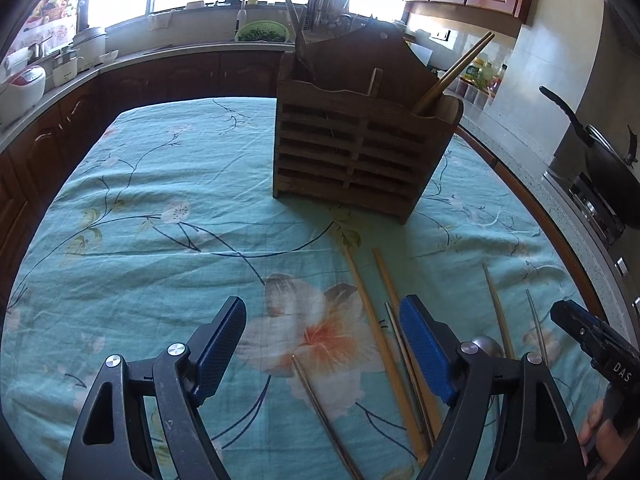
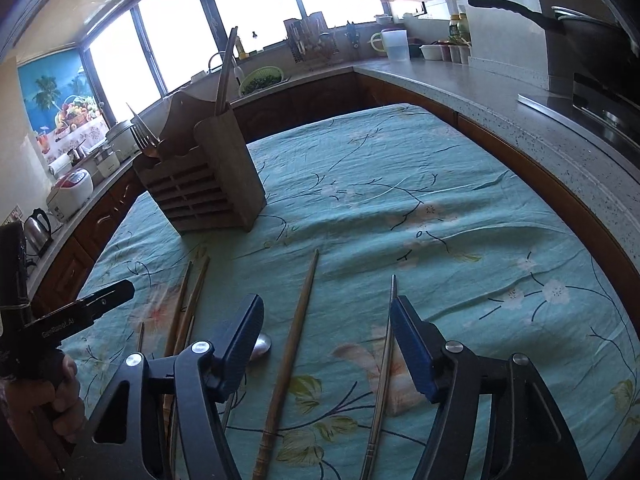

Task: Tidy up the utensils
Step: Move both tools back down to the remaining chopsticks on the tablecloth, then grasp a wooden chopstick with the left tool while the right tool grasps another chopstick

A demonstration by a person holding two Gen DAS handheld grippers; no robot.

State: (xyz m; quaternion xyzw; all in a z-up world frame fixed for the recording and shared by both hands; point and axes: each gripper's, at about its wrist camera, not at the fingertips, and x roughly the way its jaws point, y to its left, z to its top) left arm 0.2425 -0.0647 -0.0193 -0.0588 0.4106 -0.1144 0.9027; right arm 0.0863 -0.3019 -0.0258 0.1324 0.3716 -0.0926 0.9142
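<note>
The left gripper (image 1: 322, 344) had matte black, angular linkage arms with triangular cut-outs, joined by round silver screws. Its jaws carried blue pads (image 1: 424, 354) with a fine ribbed texture. The right gripper (image 2: 326, 336) looked the same: black frame, silver pivot screws, blue textured pads (image 2: 408, 348). Seen from the other camera, its black body bore white lettering "DAS"; the left's body bore small white lettering. Bare skin of the left hand (image 2: 52, 396) showed around the black handle, with fingers (image 1: 592, 424) of the right visible too.

Wide-open right claw (image 2: 326, 340) above wooden chopstick (image 2: 294, 344) and metal chopstick (image 2: 384, 364) on floral tablecloth (image 2: 460, 184).
</note>
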